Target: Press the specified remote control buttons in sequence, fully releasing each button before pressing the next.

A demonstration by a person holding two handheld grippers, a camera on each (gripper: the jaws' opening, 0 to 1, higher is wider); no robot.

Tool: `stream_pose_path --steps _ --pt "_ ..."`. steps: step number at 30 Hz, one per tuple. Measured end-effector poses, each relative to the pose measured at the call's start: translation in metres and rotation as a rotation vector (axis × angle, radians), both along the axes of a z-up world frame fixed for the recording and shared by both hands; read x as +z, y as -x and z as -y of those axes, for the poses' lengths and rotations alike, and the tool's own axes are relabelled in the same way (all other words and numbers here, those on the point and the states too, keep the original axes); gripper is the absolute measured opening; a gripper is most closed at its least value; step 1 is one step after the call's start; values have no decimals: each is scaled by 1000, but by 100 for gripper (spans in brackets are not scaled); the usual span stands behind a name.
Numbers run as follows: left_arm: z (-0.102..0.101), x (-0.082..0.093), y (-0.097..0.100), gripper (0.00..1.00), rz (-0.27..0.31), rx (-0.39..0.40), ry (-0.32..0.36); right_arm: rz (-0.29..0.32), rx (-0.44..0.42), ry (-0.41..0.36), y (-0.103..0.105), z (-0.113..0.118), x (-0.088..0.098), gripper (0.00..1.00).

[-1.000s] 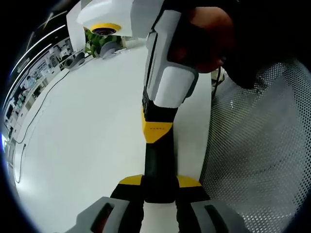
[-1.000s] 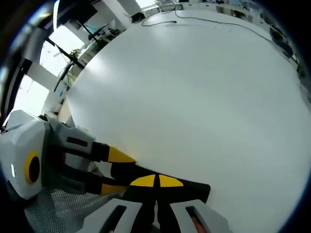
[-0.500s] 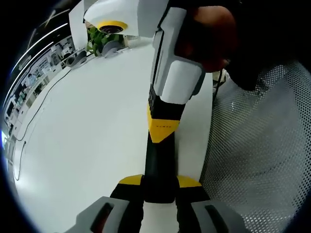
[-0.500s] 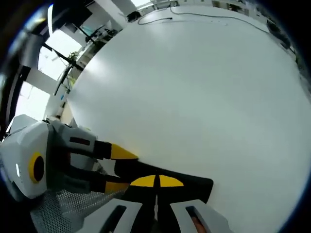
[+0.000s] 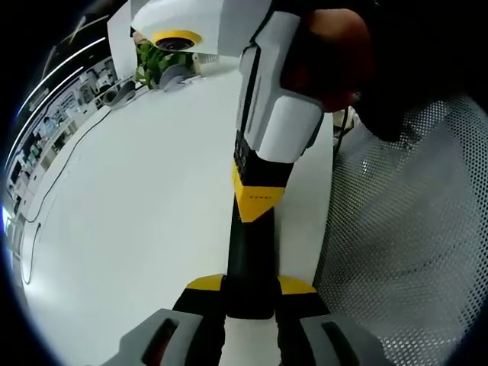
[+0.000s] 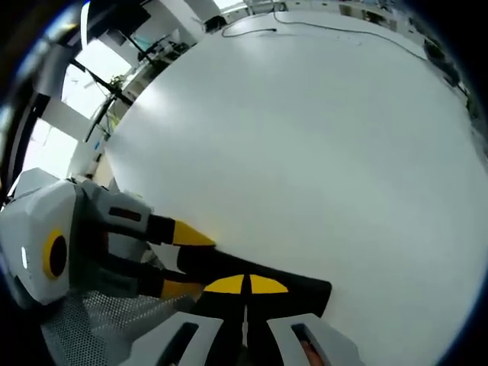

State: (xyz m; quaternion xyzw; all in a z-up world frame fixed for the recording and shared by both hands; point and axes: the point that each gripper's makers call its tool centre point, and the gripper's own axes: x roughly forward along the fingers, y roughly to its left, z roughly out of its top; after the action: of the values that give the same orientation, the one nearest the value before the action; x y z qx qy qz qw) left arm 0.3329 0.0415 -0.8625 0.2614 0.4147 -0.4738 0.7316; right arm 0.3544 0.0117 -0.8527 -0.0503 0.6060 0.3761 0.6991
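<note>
Remote (image 5: 248, 267), black, lies on white table (image 5: 130, 213), gripped at near end between left gripper (image 5: 250, 293) jaws. Right gripper (image 6: 245, 286) jaws closed together, tips pressing on remote (image 6: 305, 293). Mesh chair (image 5: 404, 229) at right.

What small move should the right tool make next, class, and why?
Probably lift the right tool straight up off the remote. Its shut yellow tips appear to rest on the black remote, which the left tool clamps by one end above the white table. That looks like a press, and each button must be fully released before the next one.
</note>
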Motion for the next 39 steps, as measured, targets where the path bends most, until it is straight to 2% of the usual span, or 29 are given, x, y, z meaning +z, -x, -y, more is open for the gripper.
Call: stream_pose_path --steps 13,16,18,20,39 --pt "0 0 1 24 -1 0 -1 13 15 6 1 0 0 0" --pt "0 0 1 24 -1 2 -1 45 52 20 2 -1 -1 0" --pt "0 0 1 24 -1 2 -2 87 116 37 2 -1 0 0" --pt "0 0 0 24 -2 2 -2 104 146 51 3 -2 -1 0" --pt "0 0 0 24 3 -1 -7 46 68 23 2 0 1 0"
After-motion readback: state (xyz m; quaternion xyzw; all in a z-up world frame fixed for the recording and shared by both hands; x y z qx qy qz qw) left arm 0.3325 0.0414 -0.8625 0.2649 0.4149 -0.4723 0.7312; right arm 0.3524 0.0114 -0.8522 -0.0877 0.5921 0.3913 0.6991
